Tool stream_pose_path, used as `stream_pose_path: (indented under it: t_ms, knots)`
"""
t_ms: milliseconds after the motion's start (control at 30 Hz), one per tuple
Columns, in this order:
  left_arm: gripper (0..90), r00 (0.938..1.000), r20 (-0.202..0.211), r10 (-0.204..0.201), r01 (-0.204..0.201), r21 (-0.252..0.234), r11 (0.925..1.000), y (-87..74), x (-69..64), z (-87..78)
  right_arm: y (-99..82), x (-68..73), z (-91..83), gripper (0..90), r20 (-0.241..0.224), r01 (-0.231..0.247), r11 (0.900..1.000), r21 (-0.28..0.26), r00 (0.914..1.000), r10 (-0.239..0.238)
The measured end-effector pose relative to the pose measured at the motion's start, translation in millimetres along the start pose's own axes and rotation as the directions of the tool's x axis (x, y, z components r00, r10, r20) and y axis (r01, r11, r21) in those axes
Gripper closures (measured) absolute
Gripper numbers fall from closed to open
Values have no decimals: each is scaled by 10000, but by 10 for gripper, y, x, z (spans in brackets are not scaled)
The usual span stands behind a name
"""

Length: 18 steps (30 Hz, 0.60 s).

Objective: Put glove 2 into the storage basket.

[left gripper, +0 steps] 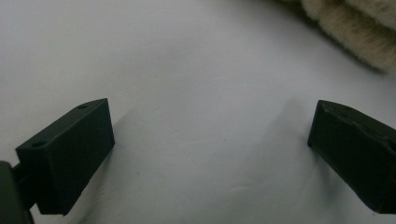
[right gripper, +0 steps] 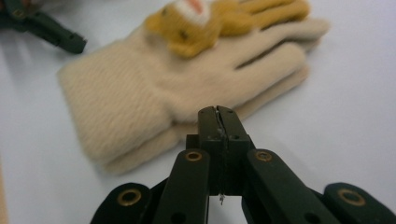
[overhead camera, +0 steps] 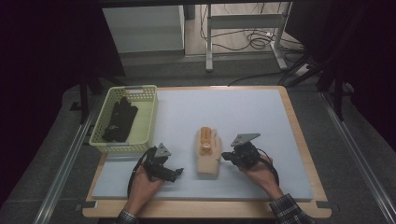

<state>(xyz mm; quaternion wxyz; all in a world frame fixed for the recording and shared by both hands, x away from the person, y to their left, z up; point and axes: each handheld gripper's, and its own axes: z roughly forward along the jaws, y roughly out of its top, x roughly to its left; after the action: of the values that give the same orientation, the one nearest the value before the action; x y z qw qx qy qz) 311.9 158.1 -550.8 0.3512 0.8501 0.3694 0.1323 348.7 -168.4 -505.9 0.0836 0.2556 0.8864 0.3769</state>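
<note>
Black gloves (overhead camera: 119, 120) in yellow basket (overhead camera: 148, 122)

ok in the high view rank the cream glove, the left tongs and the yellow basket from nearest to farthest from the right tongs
1. cream glove, just left of the right tongs, at the mat's middle.
2. left tongs, beyond the glove, near the front edge.
3. yellow basket, farthest, at the table's back left, dark gloves inside.

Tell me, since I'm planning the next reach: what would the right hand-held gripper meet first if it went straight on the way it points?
Probably the beige glove: the right hand-held gripper, its jaws shut on nothing, aims at the glove's near edge, just short of it.
</note>
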Motion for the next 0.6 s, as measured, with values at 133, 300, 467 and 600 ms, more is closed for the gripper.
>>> stream_pose_path:
  t_ms: [133,300,467,600]
  knots:
    - [4,10000,4,-7,7,1,10000,0,1,0,-74,66,50,884,-104,99,9999,85,9999,-98]
    - [6,10000,13,-29,29,-7,10000,-1,3,-1,-101,117,153,884,-195,187,9996,188,9996,-184]
    - [11,10000,-9,10,-10,-34,10000,-2,-2,-5,-81,174,241,884,-227,292,9994,174,9993,-288]
    - [23,10000,-9,-54,54,2,10000,-14,-10,-28,-61,196,292,884,-338,255,9996,78,9991,-253]
